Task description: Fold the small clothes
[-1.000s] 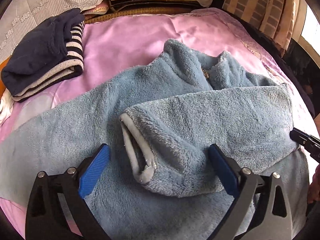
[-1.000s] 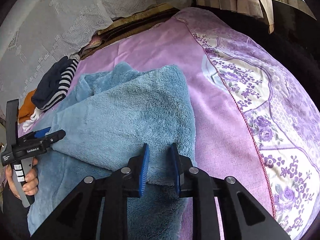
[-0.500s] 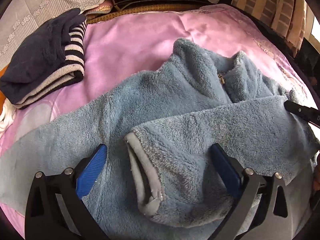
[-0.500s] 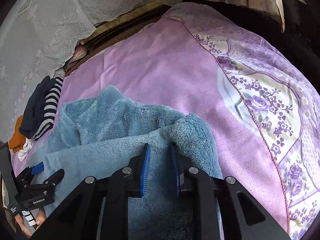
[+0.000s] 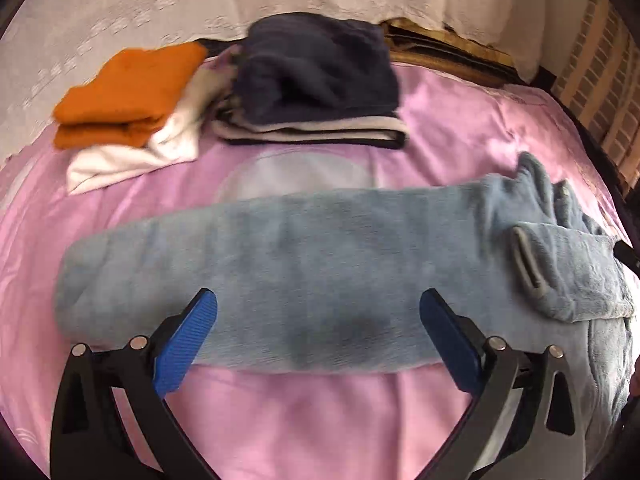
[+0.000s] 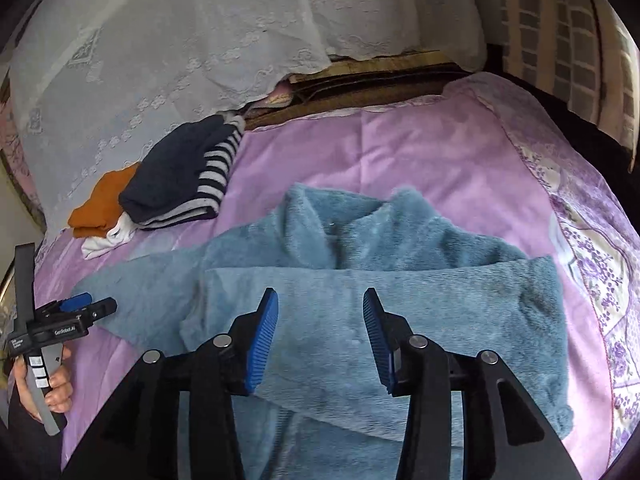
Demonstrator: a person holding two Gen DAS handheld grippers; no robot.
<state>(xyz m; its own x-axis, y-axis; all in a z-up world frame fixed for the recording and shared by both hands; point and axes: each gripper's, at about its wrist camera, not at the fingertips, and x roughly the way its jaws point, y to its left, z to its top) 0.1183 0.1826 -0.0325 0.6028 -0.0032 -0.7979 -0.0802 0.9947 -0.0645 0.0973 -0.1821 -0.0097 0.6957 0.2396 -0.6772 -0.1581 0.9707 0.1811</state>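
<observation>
- One blue fleece (image 6: 360,280) lay on the pink bed (image 6: 400,152), and two folded piles sat at about 10 o'clock from it, well apart: a navy-and-striped pile (image 6: 180,180) and an orange-and-white pile (image 6: 100,208).
- In the right wrist view the collar pointed toward 12 o'clock.
- One sleeve (image 5: 280,272) stretched flat toward 9 o'clock, its long axis running 9 to 3; the other sleeve (image 6: 380,308) was folded across the chest, its grey-edged cuff (image 5: 528,260) showing.
- The fleece looked thick, plush and soft.
- The left tongs (image 5: 318,338) stood spread wide above the stretched sleeve, pinching nothing.
- The right tongs (image 6: 320,340) had just been opening; they stood apart over the folded sleeve, nothing pressed between them.
</observation>
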